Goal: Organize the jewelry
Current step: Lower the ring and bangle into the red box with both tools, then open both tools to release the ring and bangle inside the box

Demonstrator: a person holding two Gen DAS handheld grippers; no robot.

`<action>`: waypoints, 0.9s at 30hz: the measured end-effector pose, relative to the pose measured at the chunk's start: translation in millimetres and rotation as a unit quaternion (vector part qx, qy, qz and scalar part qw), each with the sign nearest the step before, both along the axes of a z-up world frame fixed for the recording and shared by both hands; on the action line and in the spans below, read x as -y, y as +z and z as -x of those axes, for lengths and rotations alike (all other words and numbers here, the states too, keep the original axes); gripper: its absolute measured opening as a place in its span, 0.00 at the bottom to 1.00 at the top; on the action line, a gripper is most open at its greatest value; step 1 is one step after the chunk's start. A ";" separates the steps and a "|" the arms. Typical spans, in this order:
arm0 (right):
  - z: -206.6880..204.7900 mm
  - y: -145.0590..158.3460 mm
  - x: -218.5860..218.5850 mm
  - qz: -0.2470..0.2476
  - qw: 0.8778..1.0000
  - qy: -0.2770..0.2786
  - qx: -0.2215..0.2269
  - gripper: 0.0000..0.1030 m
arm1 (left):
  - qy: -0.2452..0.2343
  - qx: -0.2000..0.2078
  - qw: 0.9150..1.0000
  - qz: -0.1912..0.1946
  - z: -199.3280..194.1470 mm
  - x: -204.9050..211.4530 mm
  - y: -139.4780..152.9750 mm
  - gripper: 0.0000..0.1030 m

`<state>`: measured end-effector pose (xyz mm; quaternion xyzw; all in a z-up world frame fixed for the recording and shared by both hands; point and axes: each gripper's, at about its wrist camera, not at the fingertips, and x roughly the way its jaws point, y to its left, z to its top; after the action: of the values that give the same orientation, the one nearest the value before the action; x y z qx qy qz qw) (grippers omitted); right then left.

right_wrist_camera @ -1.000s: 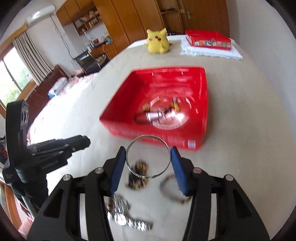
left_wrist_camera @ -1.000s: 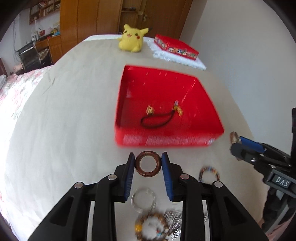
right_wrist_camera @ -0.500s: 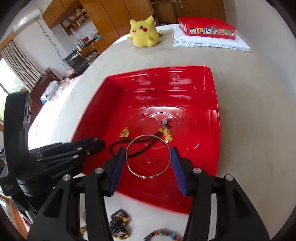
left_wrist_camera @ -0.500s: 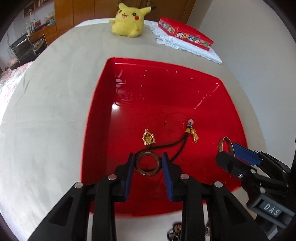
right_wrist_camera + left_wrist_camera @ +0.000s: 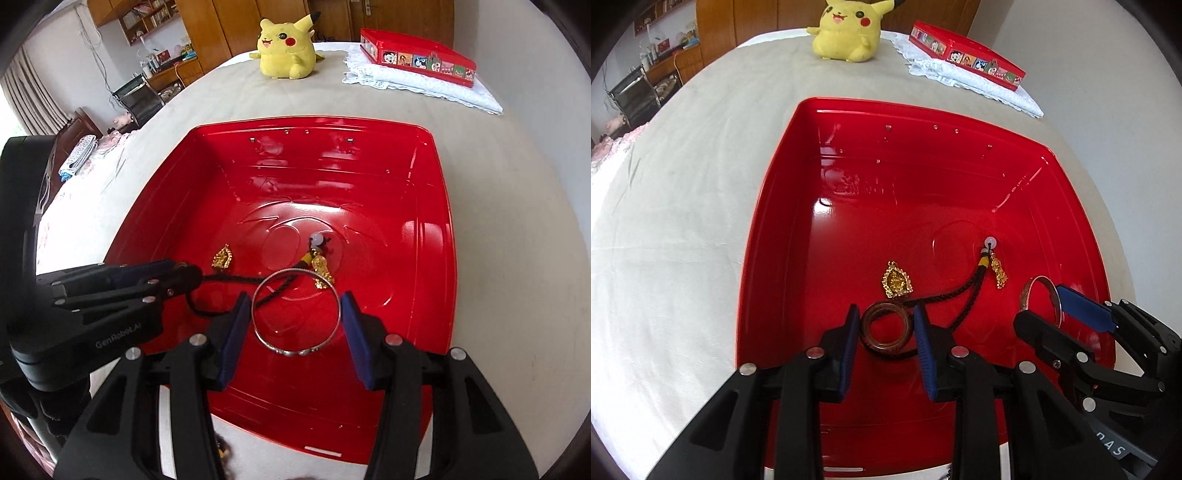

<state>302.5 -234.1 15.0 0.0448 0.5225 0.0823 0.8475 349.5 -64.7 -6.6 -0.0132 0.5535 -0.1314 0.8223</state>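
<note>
A red tray (image 5: 775, 229) lies on the beige cloth; it also shows in the right wrist view (image 5: 436, 229). In it lie a black cord necklace with gold charms (image 5: 964, 291) and a gold pendant (image 5: 895, 282). My left gripper (image 5: 886, 328) is shut on a brown ring (image 5: 885, 328), low over the tray floor. My right gripper (image 5: 295, 314) is shut on a thin silver bangle (image 5: 295, 313) above the tray's near part. The bangle also shows in the left wrist view (image 5: 1039, 299), and the necklace in the right wrist view (image 5: 317, 264).
A yellow Pikachu plush (image 5: 847, 29) sits at the table's far end. A red patterned box (image 5: 964, 55) rests on a white lace cloth (image 5: 982, 83) at the far right. Furniture stands beyond the table's left edge.
Both grippers moved forward from the loose jewelry in front of the tray to over the tray, each carrying its ring. They are now lower inside it.
</note>
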 end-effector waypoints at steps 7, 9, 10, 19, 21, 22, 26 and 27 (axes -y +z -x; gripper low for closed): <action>-0.1 0.6 1.8 0.004 1.000 -0.006 -0.001 0.52 | -0.005 -0.010 1.000 0.015 0.6 -4.9 0.2 0.29; -0.1 1.3 3.9 0.002 1.000 -0.007 0.000 0.52 | -0.009 -0.012 1.000 0.020 1.6 -5.6 1.2 0.32; 0.1 1.6 4.9 0.000 1.000 -0.009 0.000 0.52 | -0.010 -0.011 1.000 0.021 2.5 -5.4 1.9 0.33; 7.9 19.5 21.1 -0.029 0.999 -0.026 0.021 0.52 | -0.005 0.017 0.999 0.035 19.8 -13.8 25.2 0.43; 11.3 26.9 25.2 -0.036 0.999 -0.028 0.029 0.52 | -0.004 0.022 0.999 0.039 23.9 -16.0 32.0 0.44; 13.1 30.0 27.0 -0.040 0.998 -0.029 0.032 0.52 | -0.002 0.026 0.999 0.041 28.4 -18.2 37.3 0.44; 21.6 41.6 31.4 -0.050 0.997 -0.031 0.042 0.52 | 0.006 0.052 0.998 0.030 46.9 -25.3 54.3 0.50; 25.7 45.5 32.5 -0.052 0.997 -0.030 0.045 0.52 | 0.008 0.057 0.998 0.028 52.1 -27.2 57.2 0.50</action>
<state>276.8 -266.6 60.4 0.1011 0.4767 0.0856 0.8690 297.4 -37.5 50.6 -0.0332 0.5016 -0.1409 0.8529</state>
